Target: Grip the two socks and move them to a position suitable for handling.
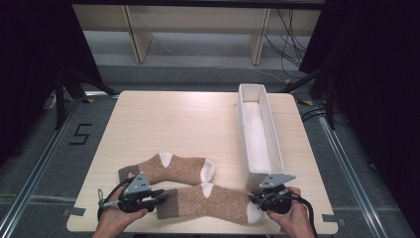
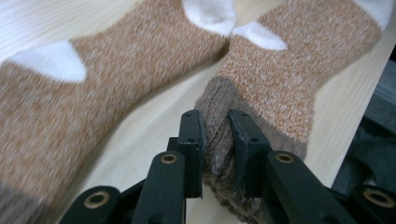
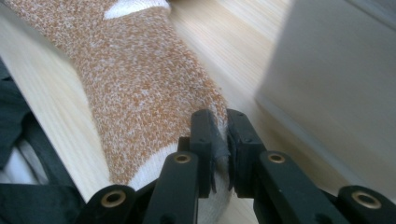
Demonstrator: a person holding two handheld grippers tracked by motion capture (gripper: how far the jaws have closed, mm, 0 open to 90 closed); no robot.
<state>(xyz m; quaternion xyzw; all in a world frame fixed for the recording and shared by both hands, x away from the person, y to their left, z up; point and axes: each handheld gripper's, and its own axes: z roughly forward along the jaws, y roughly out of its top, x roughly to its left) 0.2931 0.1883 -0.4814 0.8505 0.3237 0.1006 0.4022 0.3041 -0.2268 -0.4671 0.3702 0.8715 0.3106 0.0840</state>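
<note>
Two brown socks with white heels and toes lie near the table's front edge. The near sock stretches between both grippers. My left gripper is shut on its dark ribbed cuff, with the fabric bunched between the jaws of the left gripper. My right gripper is shut on its white toe end; in the right gripper view the right gripper pinches that toe and the near sock runs away up-left. The far sock lies flat just behind, and the left gripper view shows this far sock at left.
A long white open box stands lengthwise on the right half of the table, its near end just behind my right gripper; its wall looms at right. The wooden table stretches bare toward the back and left.
</note>
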